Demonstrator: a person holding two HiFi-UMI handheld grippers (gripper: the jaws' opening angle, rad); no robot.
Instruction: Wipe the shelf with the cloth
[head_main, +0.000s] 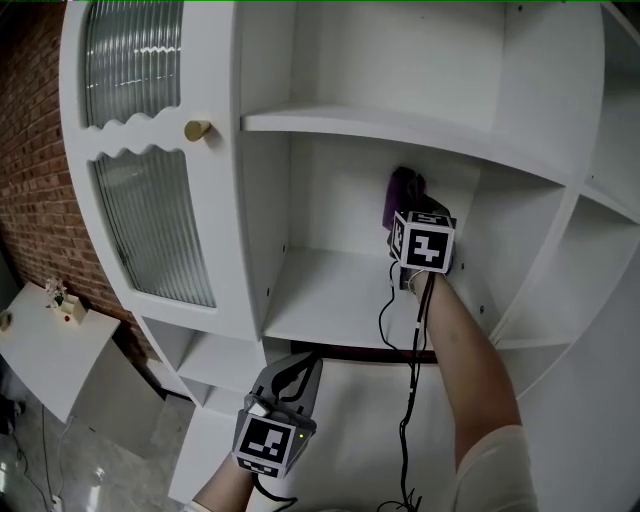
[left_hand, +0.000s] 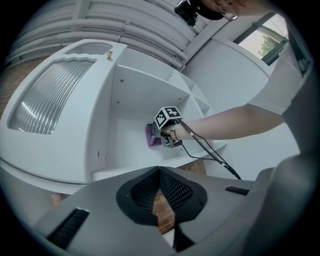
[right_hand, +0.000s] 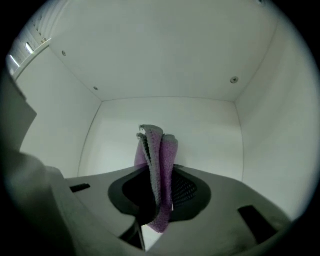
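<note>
White shelf (head_main: 330, 300) cubby, brick wall (head_main: 30, 150) off to the side. Right gripper (head_main: 408, 222) is clamped on the folded purple cloth (head_main: 402, 192) inside it, with the cloth's long side upright and its top end at the back. Left gripper (head_main: 298, 372) sits down below, jaws closed on nothing.

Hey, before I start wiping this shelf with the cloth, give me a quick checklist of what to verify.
1. Grip on cloth: ok, right gripper fingers shut on it.
2. Cloth inside the compartment: ok, held up near the back wall.
3. Cloth touching the shelf board: cannot tell.
4. Idle left gripper out of the way: ok, shut, empty, below the shelf.
5. Trailing cable clear: cannot tell, it hangs across the shelf's front edge.
</note>
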